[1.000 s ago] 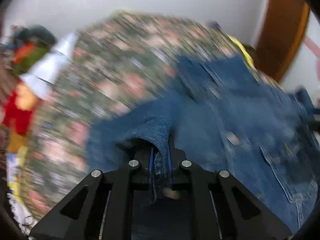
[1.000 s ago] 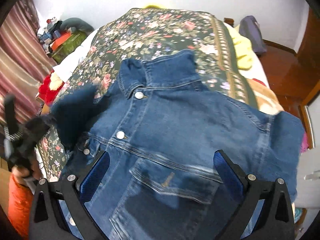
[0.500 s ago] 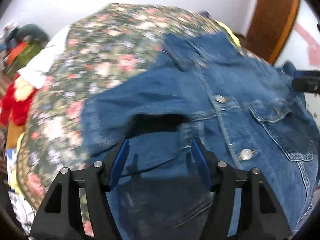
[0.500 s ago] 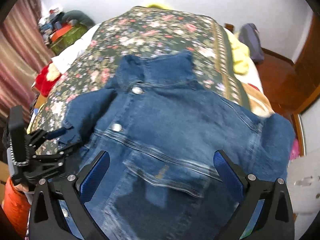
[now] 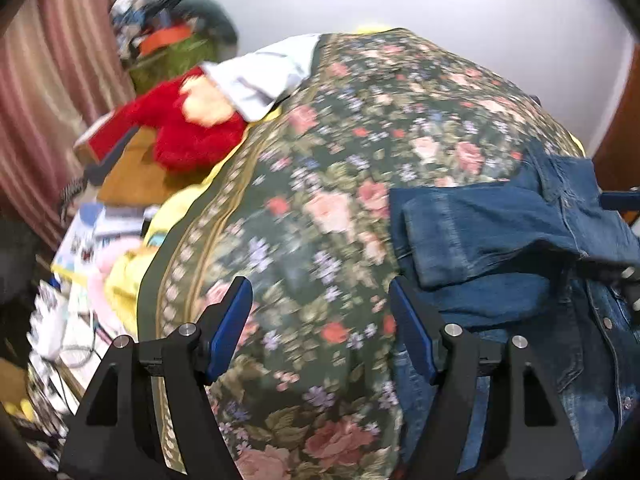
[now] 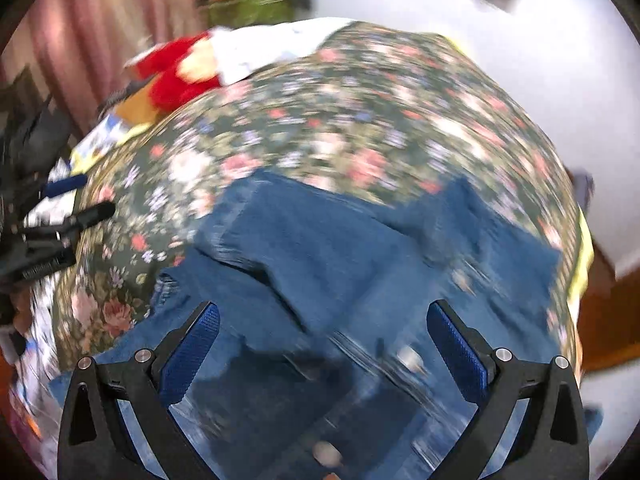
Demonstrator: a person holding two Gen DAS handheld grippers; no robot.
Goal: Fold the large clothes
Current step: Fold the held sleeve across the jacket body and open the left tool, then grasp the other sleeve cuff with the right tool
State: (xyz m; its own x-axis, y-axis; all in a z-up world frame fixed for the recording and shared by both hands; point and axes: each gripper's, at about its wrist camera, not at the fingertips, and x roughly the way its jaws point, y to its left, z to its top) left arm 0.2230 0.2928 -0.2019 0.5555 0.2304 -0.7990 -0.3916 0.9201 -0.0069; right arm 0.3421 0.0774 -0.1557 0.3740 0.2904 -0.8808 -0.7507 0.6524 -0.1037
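Note:
A blue denim jacket lies on the floral bedspread, one sleeve folded across its front. In the left wrist view my left gripper hovers over bare bedspread, left of the jacket, its jaws opening with nothing between them. In the right wrist view the jacket fills the lower half, blurred by motion. My right gripper stands wide open above it, holding nothing. My left gripper also shows at that view's left edge, away from the jacket.
A red plush toy and a white cloth lie at the bed's far left. A cluttered table and striped curtain stand beyond the left edge. A wooden door is at the right.
My left gripper let go of the sleeve, opened, and swung left off the jacket onto bare bedspread. The sleeve now lies across the jacket. The right gripper, still open, shifted and rolled.

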